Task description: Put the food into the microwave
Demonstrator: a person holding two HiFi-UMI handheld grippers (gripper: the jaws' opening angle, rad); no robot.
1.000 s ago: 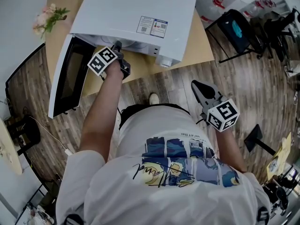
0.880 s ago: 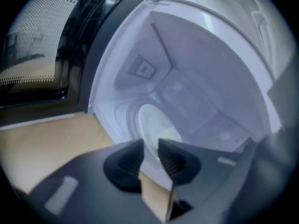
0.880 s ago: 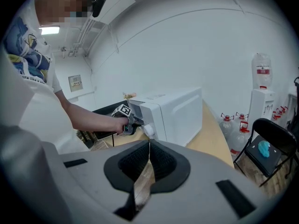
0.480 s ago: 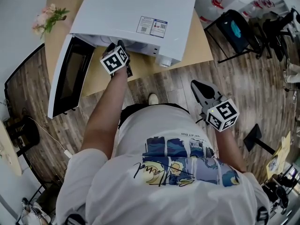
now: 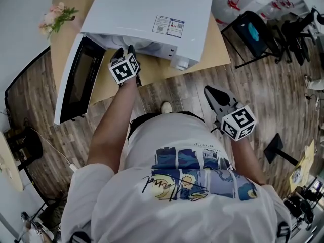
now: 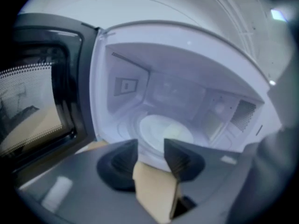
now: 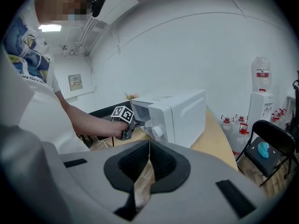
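Well, on the left the door [image 5: 76, 85] of the white microwave [image 5: 147, 14] stands swung open. My left gripper [image 5: 125, 49] sits at the oven's mouth; its jaws have just been opening and now stand wide, with nothing between them. Inside, a pale plate [image 6: 154, 129] lies on the cavity floor with a blurred yellowish piece of food [image 6: 180, 133] on it. Further right, my right gripper [image 5: 208, 90] hangs over the wooden floor [image 5: 263, 85], jaws pressed together, empty.

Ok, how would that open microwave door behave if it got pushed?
The door is hinged on the microwave's left edge and stands wide open, so it would probably swing freely rather than slide. It looks like a stiff framed panel, unlikely to flex. The boxy microwave sits flat on the table, so it likely stays put.
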